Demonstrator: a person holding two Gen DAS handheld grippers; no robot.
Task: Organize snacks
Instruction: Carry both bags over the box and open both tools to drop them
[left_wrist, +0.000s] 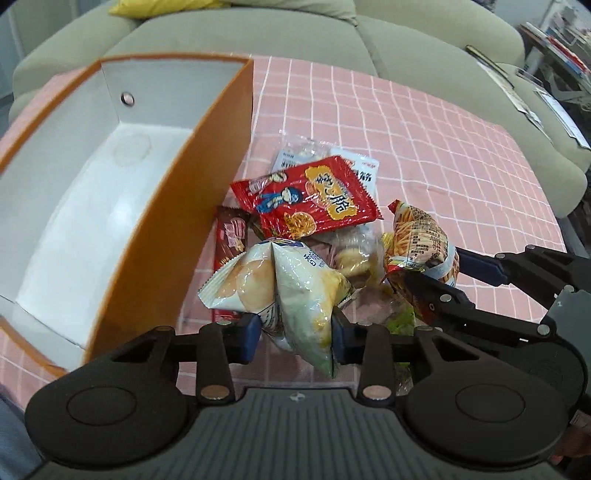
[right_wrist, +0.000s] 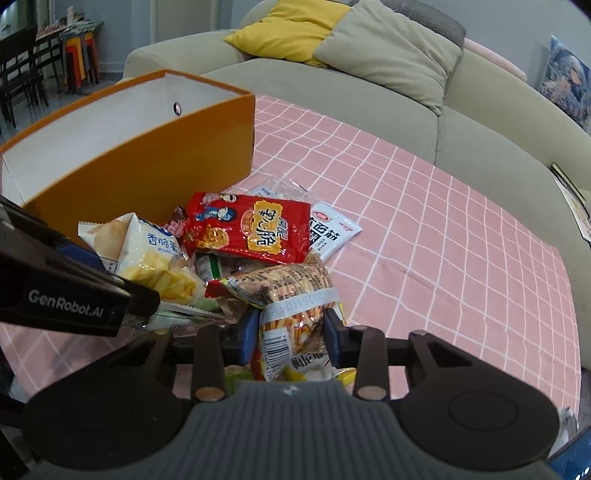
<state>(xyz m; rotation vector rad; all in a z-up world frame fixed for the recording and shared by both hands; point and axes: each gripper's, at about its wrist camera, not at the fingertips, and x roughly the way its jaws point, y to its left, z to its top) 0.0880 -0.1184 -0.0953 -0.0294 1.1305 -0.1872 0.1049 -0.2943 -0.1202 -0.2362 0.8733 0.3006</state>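
2 claws work over a worktop (right_wrist: 443, 221) spread with a pink checked cloth, and a grey-green sofa (right_wrist: 369, 103) with a yellow cushion (right_wrist: 288, 33) runs along its far side. Largest thing on the cloth is an orange box (left_wrist: 155, 236) with a white lining, open at the top and showing nothing inside, standing at the left just beside a heap of snack packets. On top of that heap lies a red packet (left_wrist: 306, 199) with a cartoon figure, partly covering a white packet (right_wrist: 332, 229) printed with black characters and a clear wrapper behind it; a dark brown bar wrapper (left_wrist: 231, 236) lies against the box wall. No earlier view is given, so only the present grip can be told: the left claw (left_wrist: 295, 332) is narrowed onto a pale potato chip bag (left_wrist: 291, 291), its blue pads pressing both sides, the bag held clear of the cloth near the box. The right claw (right_wrist: 291, 336) is likewise pinched onto a bag of stick snacks (right_wrist: 291, 306) with orange and silver print, held just right of the heap, above several smaller wrappers
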